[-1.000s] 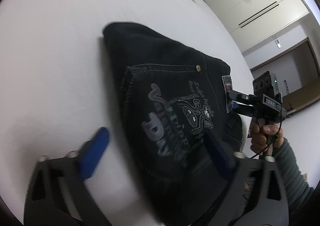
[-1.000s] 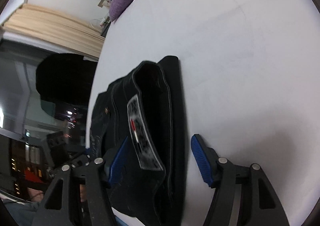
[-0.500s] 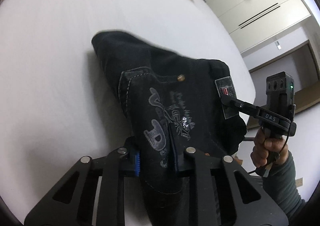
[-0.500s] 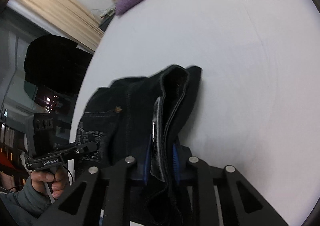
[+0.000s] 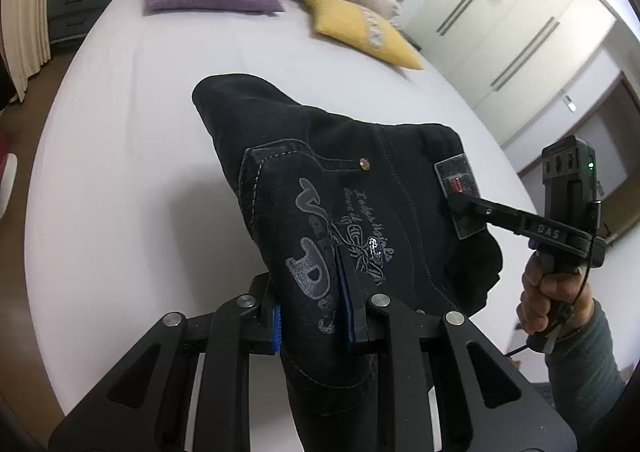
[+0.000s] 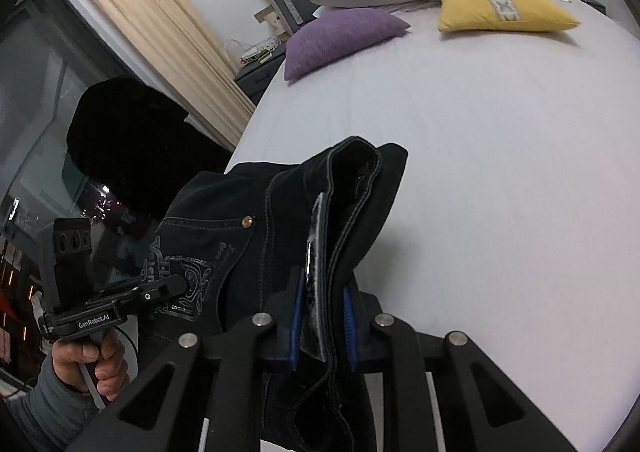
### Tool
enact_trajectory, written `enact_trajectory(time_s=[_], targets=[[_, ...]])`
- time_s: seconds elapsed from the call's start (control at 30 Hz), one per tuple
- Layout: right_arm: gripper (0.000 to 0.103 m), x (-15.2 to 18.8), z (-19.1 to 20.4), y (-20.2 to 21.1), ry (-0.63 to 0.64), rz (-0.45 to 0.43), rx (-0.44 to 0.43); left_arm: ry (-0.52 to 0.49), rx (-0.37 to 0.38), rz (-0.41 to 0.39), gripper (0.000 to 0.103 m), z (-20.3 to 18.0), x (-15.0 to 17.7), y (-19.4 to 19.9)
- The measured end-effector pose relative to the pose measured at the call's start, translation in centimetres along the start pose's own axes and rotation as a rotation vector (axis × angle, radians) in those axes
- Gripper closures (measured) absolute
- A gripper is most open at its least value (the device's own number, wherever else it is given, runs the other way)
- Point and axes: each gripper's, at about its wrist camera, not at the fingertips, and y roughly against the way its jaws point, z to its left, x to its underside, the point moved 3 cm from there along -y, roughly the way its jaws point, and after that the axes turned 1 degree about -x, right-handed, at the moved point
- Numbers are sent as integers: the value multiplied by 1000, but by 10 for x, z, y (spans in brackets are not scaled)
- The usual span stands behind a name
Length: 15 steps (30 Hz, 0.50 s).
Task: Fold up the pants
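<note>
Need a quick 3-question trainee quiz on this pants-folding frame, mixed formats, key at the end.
1. True or false: the left hand-held gripper is shut on the black pants.
2. Multiple choice: the right hand-held gripper grips the pants at A) a leg hem, B) the waistband by the patch label, C) nothing.
3. Fill in: on the white bed, the pillow nearest the wardrobe is coloured ____.

Key: 1 true; 2 B; 3 yellow.
</note>
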Motion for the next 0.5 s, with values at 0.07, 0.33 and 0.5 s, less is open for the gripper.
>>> enact_trajectory(time_s=[0.07,0.33,0.5], targets=[[84,-17,-1,-29,-9,16,1,-2,-15,6,83,22,-11,-9],[71,-7,-58,-116,-104,135,68,53,-76,83,75,89,2,-87],[55,12,-78,-105,-188,45,-42,56,-94,17,51,103,11,-74]])
